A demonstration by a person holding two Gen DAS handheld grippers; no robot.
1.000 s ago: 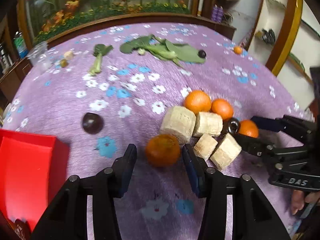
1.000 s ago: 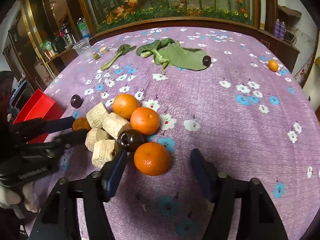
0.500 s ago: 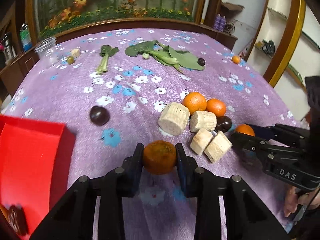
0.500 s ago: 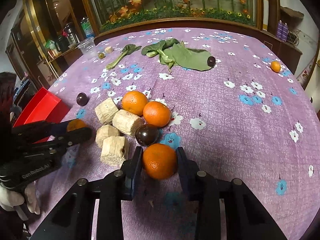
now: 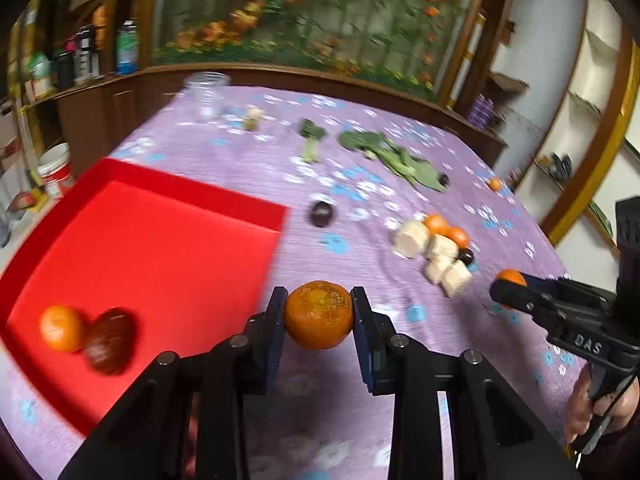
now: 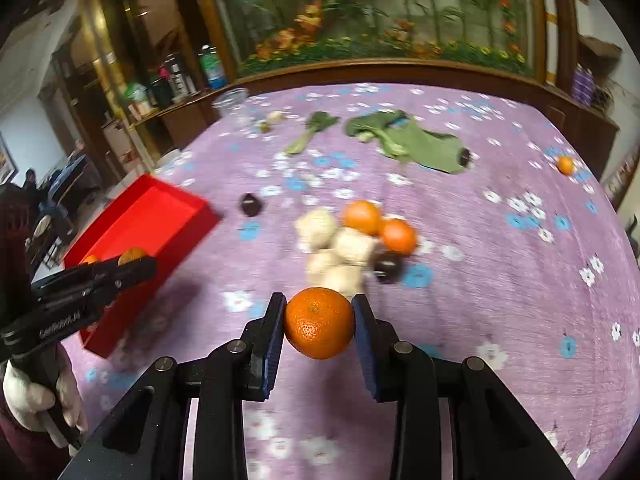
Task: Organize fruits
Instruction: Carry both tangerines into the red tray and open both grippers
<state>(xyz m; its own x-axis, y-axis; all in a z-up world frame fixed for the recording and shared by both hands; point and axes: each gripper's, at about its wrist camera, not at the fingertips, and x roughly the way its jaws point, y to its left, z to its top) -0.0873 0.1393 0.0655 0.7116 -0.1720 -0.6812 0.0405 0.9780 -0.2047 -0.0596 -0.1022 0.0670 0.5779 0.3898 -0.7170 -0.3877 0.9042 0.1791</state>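
Two-handed carry toward the red tray (image 5: 192, 196). The left gripper (image 5: 319, 316) is clenched on a dull orange (image 5: 319, 314), held above the purple cloth (image 5: 360, 400) just beside the tray's near corner; the right gripper (image 6: 319, 322) is clenched on a brighter orange (image 6: 319, 322), well apart from the tray (image 6: 120, 236). To finish well, each fruit should be carried over the rim and lowered before release, away from the orange and dark fruit (image 5: 108, 340) already inside. Legible writing: "DAS" on the right tool body in the left view; the other tool's lettering is too blurred to read with confidence.
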